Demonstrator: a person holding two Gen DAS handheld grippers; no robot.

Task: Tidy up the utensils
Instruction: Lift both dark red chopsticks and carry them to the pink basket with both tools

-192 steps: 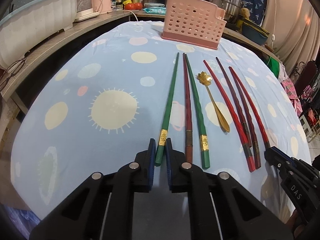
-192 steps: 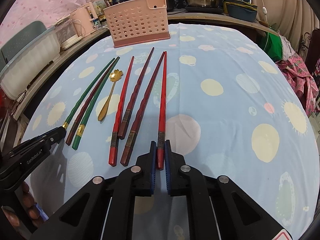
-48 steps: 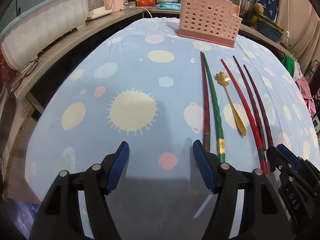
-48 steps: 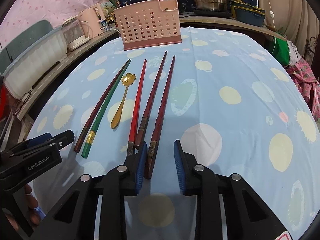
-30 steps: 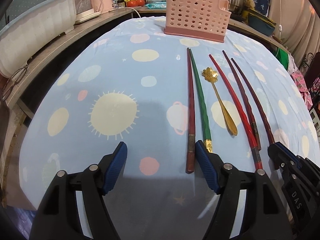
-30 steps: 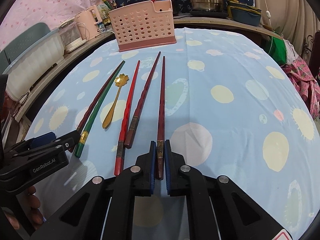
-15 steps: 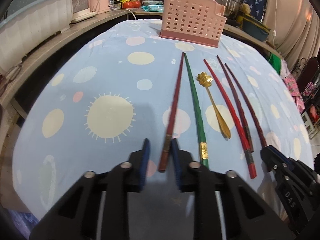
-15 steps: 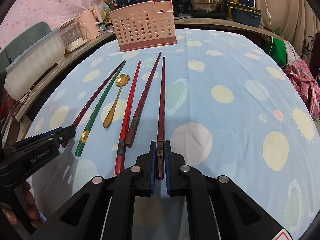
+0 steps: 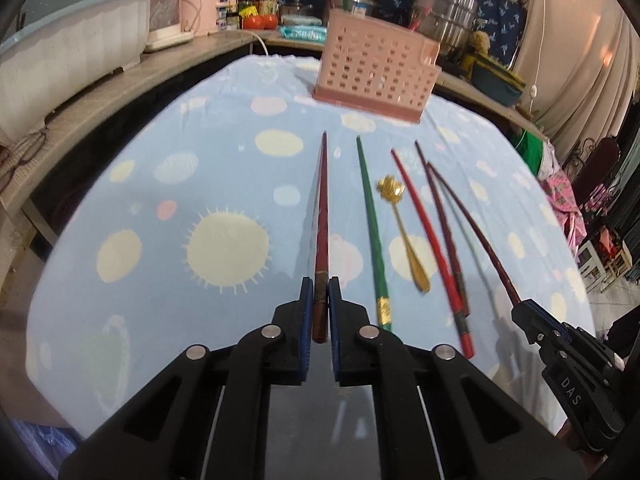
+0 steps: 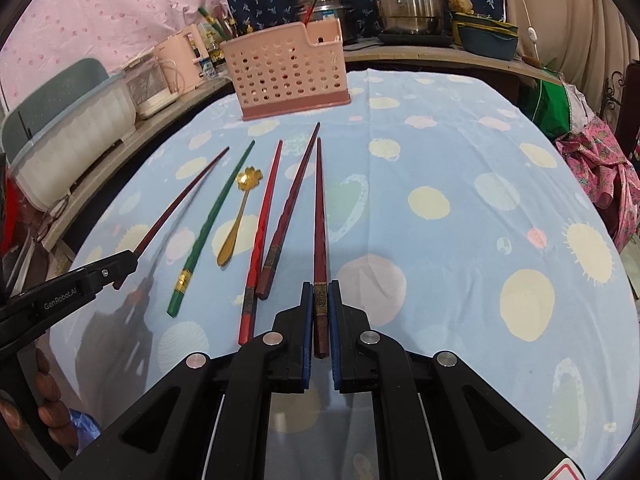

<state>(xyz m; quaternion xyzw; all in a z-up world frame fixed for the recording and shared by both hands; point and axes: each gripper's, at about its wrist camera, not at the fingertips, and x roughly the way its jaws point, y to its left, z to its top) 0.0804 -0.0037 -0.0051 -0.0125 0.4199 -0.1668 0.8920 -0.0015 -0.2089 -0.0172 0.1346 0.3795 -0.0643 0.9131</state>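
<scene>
My left gripper [image 9: 320, 284] has its jaws closing, the pads pressing on the thick end of a dark red chopstick [image 9: 322, 208] that is lifted off the cloth. My right gripper [image 10: 320, 288] is shut on another dark red chopstick [image 10: 320, 208]. Between them lie a green chopstick [image 9: 370, 216], a gold spoon [image 9: 404, 232], a bright red chopstick [image 9: 428, 236] and a dark red one [image 9: 440, 216]. The pink perforated basket [image 9: 376, 64] stands at the table's far side, with some sticks showing above its rim.
A blue spotted cloth [image 9: 224, 160] covers the table. A counter behind carries a white tub [image 9: 60, 68], a pink appliance [image 9: 200, 4], bottles and steel pots [image 10: 412, 0]. Green and pink bundles [image 10: 592, 152] sit off the right edge. A hand [image 10: 48, 400] shows at lower left.
My left gripper's jaws have gone from wide open to closed on the dark red chopstick, and its end has risen away from the green one. The right gripper has held still.
</scene>
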